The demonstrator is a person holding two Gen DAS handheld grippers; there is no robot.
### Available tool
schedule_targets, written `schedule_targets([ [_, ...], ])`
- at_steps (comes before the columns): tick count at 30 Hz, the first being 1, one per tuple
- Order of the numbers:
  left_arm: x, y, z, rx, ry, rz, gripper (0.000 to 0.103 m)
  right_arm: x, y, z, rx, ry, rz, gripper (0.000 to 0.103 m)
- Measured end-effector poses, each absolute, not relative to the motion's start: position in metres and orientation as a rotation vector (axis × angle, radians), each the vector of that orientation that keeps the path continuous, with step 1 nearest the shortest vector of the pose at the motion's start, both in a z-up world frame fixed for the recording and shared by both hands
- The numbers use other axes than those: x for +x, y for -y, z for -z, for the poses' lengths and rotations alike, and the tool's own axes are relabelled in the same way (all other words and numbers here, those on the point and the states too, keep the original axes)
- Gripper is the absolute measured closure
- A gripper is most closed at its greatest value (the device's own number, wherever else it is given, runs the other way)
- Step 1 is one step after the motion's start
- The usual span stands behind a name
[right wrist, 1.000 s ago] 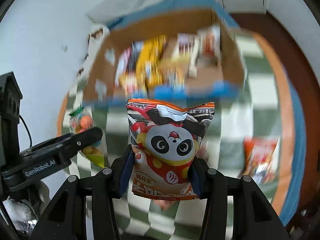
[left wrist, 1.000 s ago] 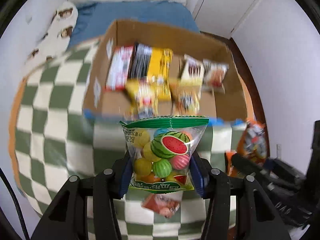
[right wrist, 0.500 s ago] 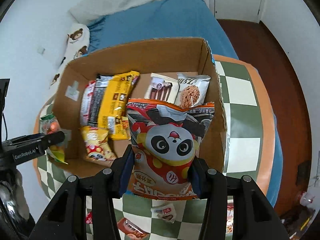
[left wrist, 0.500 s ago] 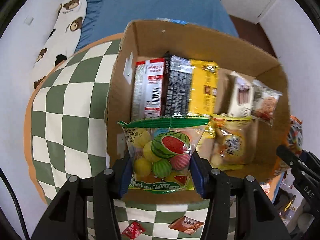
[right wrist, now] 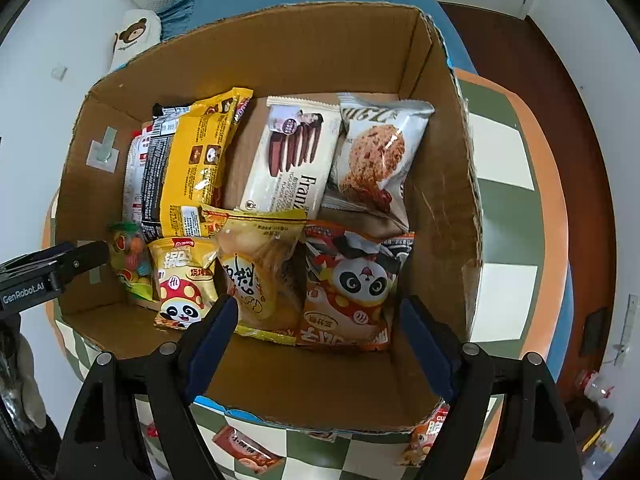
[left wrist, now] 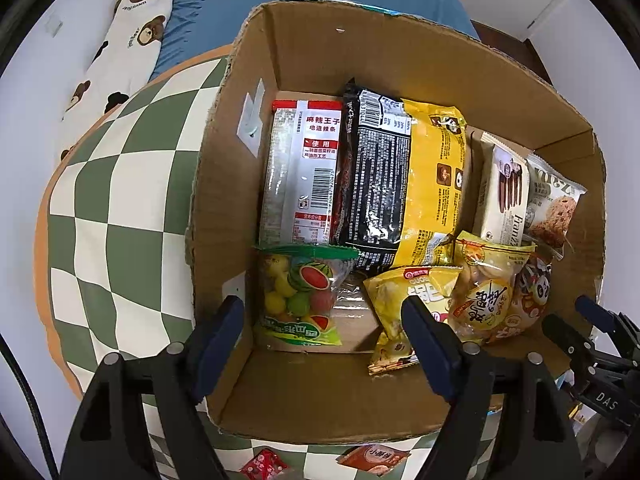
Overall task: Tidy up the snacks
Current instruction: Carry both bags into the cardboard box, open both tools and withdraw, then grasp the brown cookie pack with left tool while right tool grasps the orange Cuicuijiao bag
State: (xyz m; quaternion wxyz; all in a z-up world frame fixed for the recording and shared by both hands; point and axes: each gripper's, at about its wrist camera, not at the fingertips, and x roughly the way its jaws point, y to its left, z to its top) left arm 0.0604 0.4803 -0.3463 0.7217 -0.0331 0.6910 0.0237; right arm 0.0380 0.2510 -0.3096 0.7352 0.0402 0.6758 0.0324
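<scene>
fruit gummy bag (left wrist: pixel 298 294): lying in cardboard box (left wrist: pixel 400 56), near-left corner, just below red-white packet (left wrist: pixel 300 172)
panda snack bag (right wrist: pixel 352 284): lying in box, near-right corner, below oat cookie pack (right wrist: pixel 376 160)
left gripper (left wrist: pixel 322 344): jaws spread wide, holding nothing, above near box wall, gummy bag between the fingers' line but untouched
right gripper (right wrist: pixel 318 340): jaws apart, empty, over panda bag's lower edge
other box contents: black packet (left wrist: pixel 376 184), yellow packet (left wrist: pixel 434 184), Franzzi biscuit pack (right wrist: pixel 288 160), yellow bun bag (right wrist: pixel 260 276), small mushroom chip bag (right wrist: pixel 182 282)
surface: green-white checked cloth (left wrist: pixel 116 200), loose small packets at front edge
</scene>
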Motion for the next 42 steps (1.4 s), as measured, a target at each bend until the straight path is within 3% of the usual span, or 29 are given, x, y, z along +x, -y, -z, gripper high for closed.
schedule_targets([
  [15, 0.016, -0.467, 0.31, -0.076, -1.329, -0.052, 0.023, 0.017, -0.246, 0.288, 0.103, -1.387, -0.008, 0.017],
  [42, -0.097, -0.436, 0.202, -0.019, -0.961, -0.015, 0.023, -0.095, -0.282, 0.165, -0.014, -1.002, -0.026, 0.017],
])
